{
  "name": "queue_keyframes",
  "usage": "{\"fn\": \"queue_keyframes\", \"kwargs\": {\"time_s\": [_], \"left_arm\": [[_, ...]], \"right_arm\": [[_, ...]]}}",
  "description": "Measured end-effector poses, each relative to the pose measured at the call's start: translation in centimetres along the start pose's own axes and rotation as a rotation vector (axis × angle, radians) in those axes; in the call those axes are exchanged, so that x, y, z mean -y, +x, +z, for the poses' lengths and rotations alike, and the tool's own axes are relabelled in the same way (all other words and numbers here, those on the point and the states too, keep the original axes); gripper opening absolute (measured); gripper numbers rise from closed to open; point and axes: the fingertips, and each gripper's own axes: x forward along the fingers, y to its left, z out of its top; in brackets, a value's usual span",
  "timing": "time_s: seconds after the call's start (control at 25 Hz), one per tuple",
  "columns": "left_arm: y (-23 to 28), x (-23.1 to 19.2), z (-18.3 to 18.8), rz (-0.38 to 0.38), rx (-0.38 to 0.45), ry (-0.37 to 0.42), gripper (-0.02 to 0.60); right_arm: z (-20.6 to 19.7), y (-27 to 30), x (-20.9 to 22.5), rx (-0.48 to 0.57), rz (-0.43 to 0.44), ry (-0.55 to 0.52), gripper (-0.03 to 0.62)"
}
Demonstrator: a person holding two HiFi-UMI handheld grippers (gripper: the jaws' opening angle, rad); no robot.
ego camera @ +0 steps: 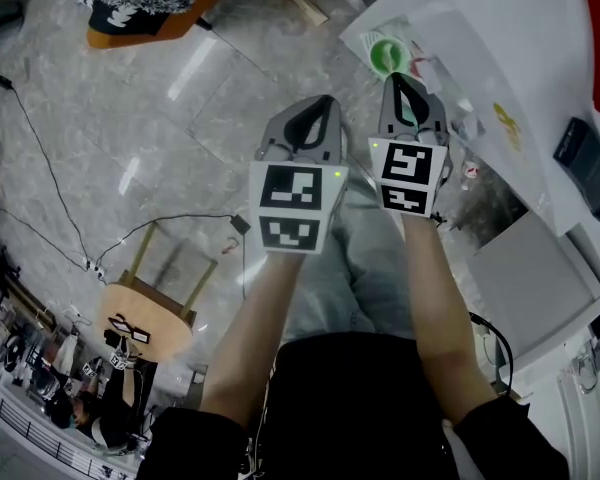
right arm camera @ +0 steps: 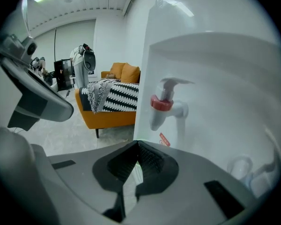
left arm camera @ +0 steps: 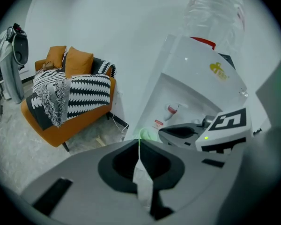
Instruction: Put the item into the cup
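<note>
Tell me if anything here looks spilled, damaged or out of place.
Nothing looks spilled or broken. Two small oddities: a loose wooden strip lies on the floor beside the orange sofa, and both the left gripper and the right gripper are shut with nothing between their jaws.

The right gripper (ego camera: pixel 400 86) is held just below the green cup (ego camera: pixel 388 56), the left gripper (ego camera: pixel 318 110) lower-left of the cup, and a round wooden stool (ego camera: pixel 145 320) well apart, far lower-left.
</note>
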Motion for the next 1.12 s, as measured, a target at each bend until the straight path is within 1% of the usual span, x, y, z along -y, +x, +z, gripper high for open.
{"fn": "queue_keyframes", "kwargs": {"time_s": [0.08, 0.2, 0.36, 0.44, 0.52, 0.6, 0.72, 0.8, 0.88, 0.96, 1.04, 1.12], "left_arm": [[-0.2, 0.3, 0.4, 0.006, 0.008, 0.022, 0.014], [-0.6, 0.7, 1.1, 0.018, 0.029, 0.046, 0.014], [-1.8, 1.4, 2.2, 0.050, 0.064, 0.079, 0.014], [-2.7, 1.5, 2.8, 0.079, 0.082, 0.076, 0.014], [-3.8, 1.8, 3.1, 0.095, 0.093, 0.057, 0.014], [-5.0, 2.5, 3.5, 0.097, 0.108, 0.050, 0.014], [-6.9, 3.7, 4.1, 0.098, 0.138, 0.066, 0.014], [-8.6, 4.3, 4.4, 0.109, 0.158, 0.069, 0.014], [-11.3, 4.6, 4.4, 0.145, 0.180, 0.062, 0.014], [-14.3, 4.8, 3.9, 0.190, 0.197, 0.068, 0.014], [-17.2, 5.4, 3.0, 0.219, 0.212, 0.068, 0.014], [-19.8, 5.9, 2.3, 0.235, 0.235, 0.036, 0.014]], "right_arm": [[0.2, -0.8, -0.1, -0.001, 0.009, 0.028, 0.011], [1.5, -2.1, -0.2, 0.026, 0.023, 0.082, 0.011], [2.9, -4.0, -0.5, 0.063, 0.041, 0.110, 0.011], [3.4, -5.0, -0.4, 0.072, 0.044, 0.120, 0.011], [3.8, -6.3, -0.3, 0.078, 0.041, 0.128, 0.011], [4.5, -7.7, -0.4, 0.096, 0.041, 0.134, 0.011], [5.4, -9.8, -0.5, 0.118, 0.039, 0.168, 0.011], [5.8, -11.6, -0.7, 0.132, 0.036, 0.221, 0.011], [6.2, -14.0, -1.3, 0.152, 0.042, 0.255, 0.011], [6.7, -16.6, -2.3, 0.171, 0.062, 0.266, 0.011], [7.0, -19.3, -3.2, 0.183, 0.073, 0.272, 0.011], [7.7, -22.0, -4.0, 0.204, 0.076, 0.263, 0.011]]}}
